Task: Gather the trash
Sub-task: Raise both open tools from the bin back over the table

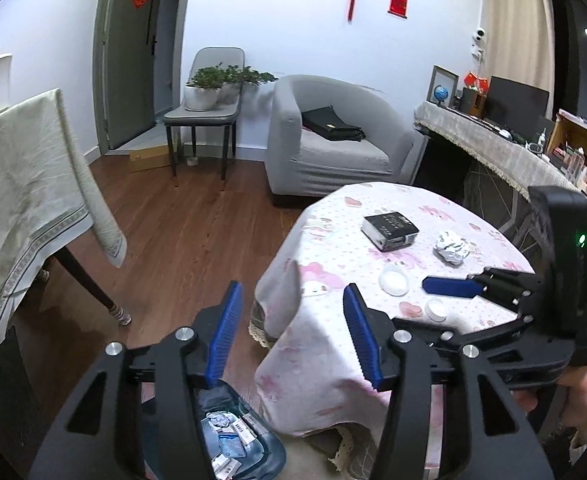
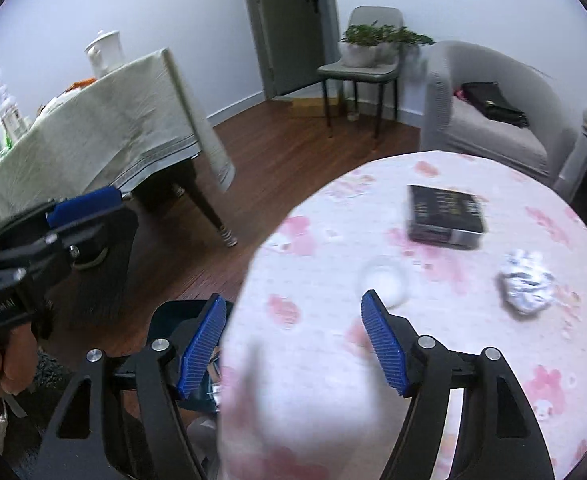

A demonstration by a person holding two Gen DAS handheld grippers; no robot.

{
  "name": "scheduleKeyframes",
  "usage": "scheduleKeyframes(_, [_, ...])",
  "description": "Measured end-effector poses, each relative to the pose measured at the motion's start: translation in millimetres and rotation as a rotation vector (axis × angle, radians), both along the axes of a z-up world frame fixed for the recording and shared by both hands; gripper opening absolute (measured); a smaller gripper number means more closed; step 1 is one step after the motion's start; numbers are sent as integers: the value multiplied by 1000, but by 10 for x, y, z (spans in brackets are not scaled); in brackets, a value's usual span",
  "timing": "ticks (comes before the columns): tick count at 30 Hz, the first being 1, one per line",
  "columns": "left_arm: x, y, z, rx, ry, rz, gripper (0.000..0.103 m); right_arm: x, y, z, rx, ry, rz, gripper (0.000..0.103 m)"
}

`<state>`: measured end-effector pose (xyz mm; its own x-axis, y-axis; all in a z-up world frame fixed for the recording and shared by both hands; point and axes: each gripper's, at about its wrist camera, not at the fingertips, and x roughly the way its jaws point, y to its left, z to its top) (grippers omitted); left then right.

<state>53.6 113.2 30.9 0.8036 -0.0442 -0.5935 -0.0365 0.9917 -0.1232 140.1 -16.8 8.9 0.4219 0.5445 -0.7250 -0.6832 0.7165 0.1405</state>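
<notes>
A round table with a pink flowered cloth holds a crumpled paper ball, a black box and two small white lids; the larger lid also shows in the right wrist view. A blue-lined bin with scraps sits on the floor left of the table. My left gripper is open and empty above the bin and the table edge. My right gripper is open and empty over the table's near edge, and shows in the left wrist view.
A dining table with a pale cloth stands at the left. A grey armchair with a black bag, a chair with plants and a cluttered side counter lie beyond. Wood floor lies between the tables.
</notes>
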Motion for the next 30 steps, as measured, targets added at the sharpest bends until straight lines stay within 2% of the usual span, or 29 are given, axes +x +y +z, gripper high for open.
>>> scheduleKeyframes(15, [343, -489, -191, 3, 55, -64, 64, 249, -700, 103, 34, -38, -144, 81])
scheduleKeyframes(30, [730, -947, -478, 12, 142, -121, 67, 527, -1254, 11, 50, 14, -291, 86])
